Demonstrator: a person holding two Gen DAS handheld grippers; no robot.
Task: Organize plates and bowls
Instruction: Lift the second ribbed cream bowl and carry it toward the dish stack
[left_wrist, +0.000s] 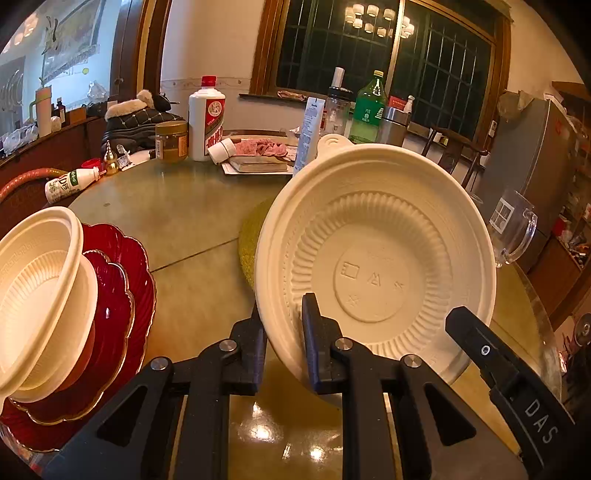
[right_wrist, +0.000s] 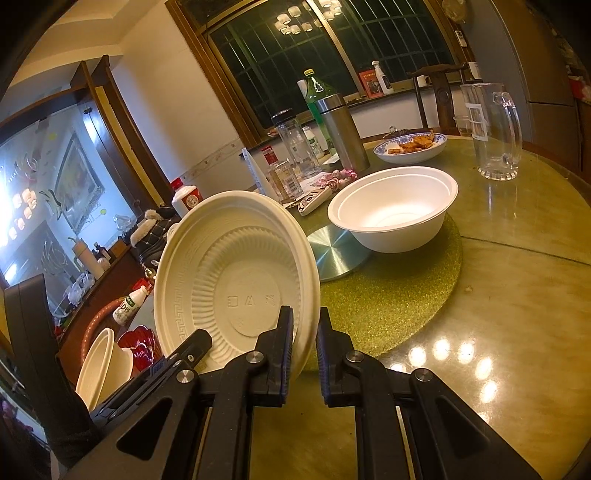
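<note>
The round cream foam plate (left_wrist: 373, 254), light, thin and easily bent, is held up on its edge above the tabletop (left_wrist: 177, 221), pinched at its lower rim by both the left gripper (left_wrist: 284, 332) and right gripper (right_wrist: 304, 343) jaws.

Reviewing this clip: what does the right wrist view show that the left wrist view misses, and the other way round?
Only the right wrist view shows the empty white bowl upright on the glittery mat, the silver disc beside it and the blue-rimmed dish of food.

Only the left wrist view shows the pink cloth and the jar.

Both show the tilted cream plate, pinched at its rim by the left gripper and the right gripper, plus the cream bowls stacked on red plates and the clear glass mug.
</note>
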